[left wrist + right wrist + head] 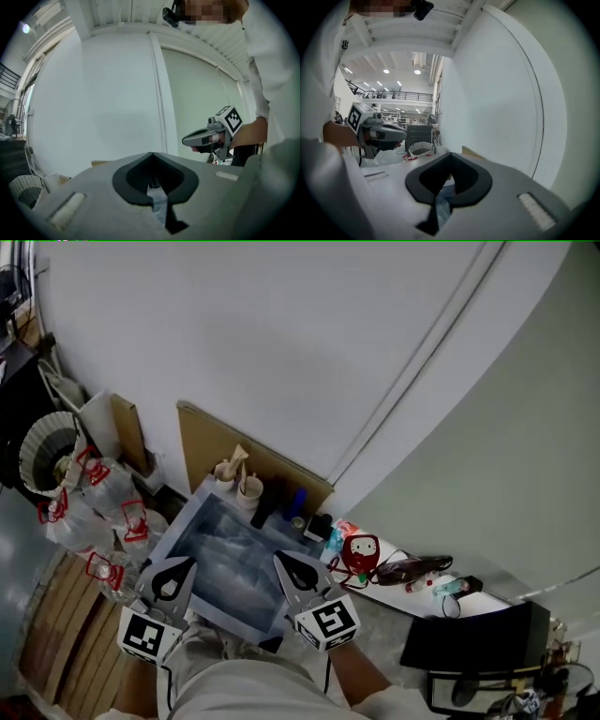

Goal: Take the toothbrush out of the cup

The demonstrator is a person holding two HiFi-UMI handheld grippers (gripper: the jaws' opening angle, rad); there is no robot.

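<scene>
A plain white wall backs a small blue-grey table [225, 563], with a cardboard sheet [281, 470] leaning behind it and water bottles [103, 488] on the floor at your left. The pale cup [249, 490] stands at the table's far edge, near the cardboard. A thin light stem [240, 459] rising beside it is probably the toothbrush, though it is too small to be sure.

Your left gripper [174, 577] and right gripper [296, 570] hover at the near edge, well apart from the cup. Each gripper view shows the jaws together with nothing between them.

You're only at the approach, so part the jaws of one gripper before you get close. The right gripper looks the better placed, since the cup lies nearer its line. Aim for the handle above the rim, not the rim itself, close on it squarely, and draw it straight up so the cup doesn't tip or drag. If the cup seems light, steady its side with the left gripper. Watch the small pale item [225, 471] just beside the cup, which could be knocked over.

There is nothing legible here. Each gripper's cube carries only black-and-white square markers, and the pattern on the red object [362, 549] to the right can't be read.
</scene>
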